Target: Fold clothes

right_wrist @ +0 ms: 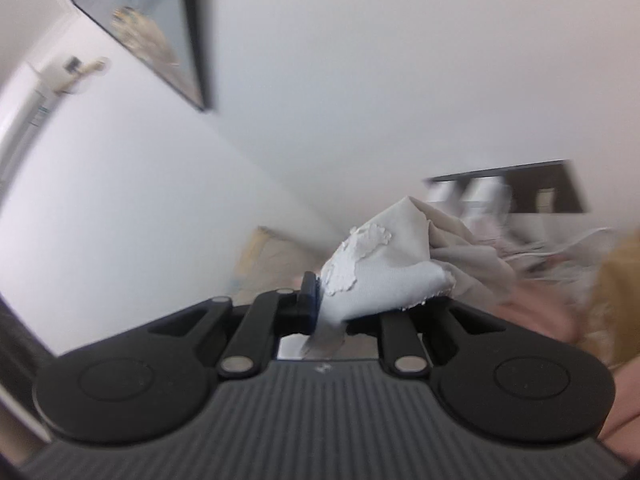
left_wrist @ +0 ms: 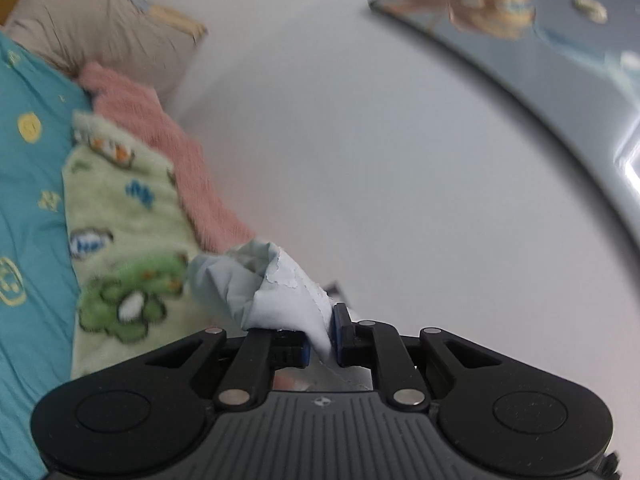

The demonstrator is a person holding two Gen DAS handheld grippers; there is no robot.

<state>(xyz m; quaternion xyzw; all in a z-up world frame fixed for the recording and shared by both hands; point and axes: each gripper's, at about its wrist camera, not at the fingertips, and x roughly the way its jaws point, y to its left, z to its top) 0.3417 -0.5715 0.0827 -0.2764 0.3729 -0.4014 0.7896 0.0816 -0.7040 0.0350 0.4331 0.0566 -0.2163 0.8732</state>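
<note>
At the bottom centre of the left wrist view, the left gripper (left_wrist: 323, 340) is pinching a bunched fold of pale cloth (left_wrist: 276, 292) between its blue pads — the fabric is bulging up just above the jaws. In the right wrist view the right gripper (right_wrist: 326, 308) is clamping another bunch of the same pale cloth (right_wrist: 384, 272), which is trailing off to the right. Beyond the left gripper, at the left of the frame, a green cartoon blanket (left_wrist: 120, 216), a pink towel (left_wrist: 168, 140) and a teal sheet (left_wrist: 32, 184) are lying side by side. A framed picture (left_wrist: 540, 32) is hanging at the upper right.
</note>
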